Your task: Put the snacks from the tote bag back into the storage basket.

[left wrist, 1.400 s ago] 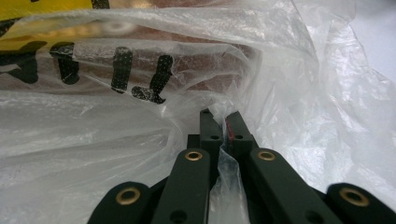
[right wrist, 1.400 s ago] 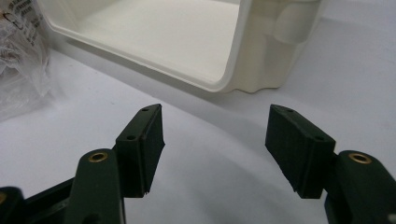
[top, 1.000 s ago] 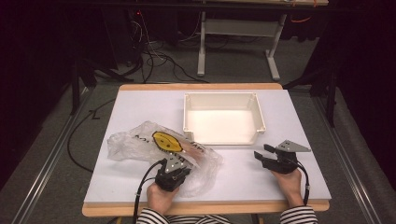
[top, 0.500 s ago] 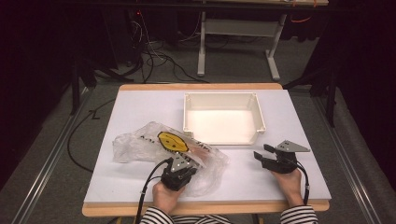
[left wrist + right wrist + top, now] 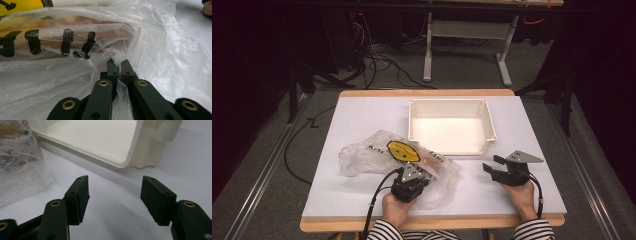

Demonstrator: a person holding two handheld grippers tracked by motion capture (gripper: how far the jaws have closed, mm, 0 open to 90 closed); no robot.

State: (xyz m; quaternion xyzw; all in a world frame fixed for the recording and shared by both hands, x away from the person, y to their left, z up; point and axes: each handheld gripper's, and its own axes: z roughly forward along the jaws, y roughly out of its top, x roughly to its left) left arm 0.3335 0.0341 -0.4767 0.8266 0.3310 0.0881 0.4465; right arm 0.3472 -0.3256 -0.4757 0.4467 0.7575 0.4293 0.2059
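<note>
Left gripper (image 5: 419, 174) is clamping a fold of the clear plastic bag (image 5: 367, 157), jaws pinched together on the film in the left gripper view (image 5: 119, 67). Bag is lying crumpled on the white desk (image 5: 362, 115), just left of and in front of the white tray (image 5: 451, 104), yellow label facing up. Right gripper (image 5: 493, 166) is sitting near the desk's front right, jaws apart and just been opening, nothing between them (image 5: 113, 195)

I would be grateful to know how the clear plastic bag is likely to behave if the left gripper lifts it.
The plastic bag is crumpled film, so probably floppy. The left gripper pinches only a thin fold, which may slip. Its contents would likely sag.
</note>
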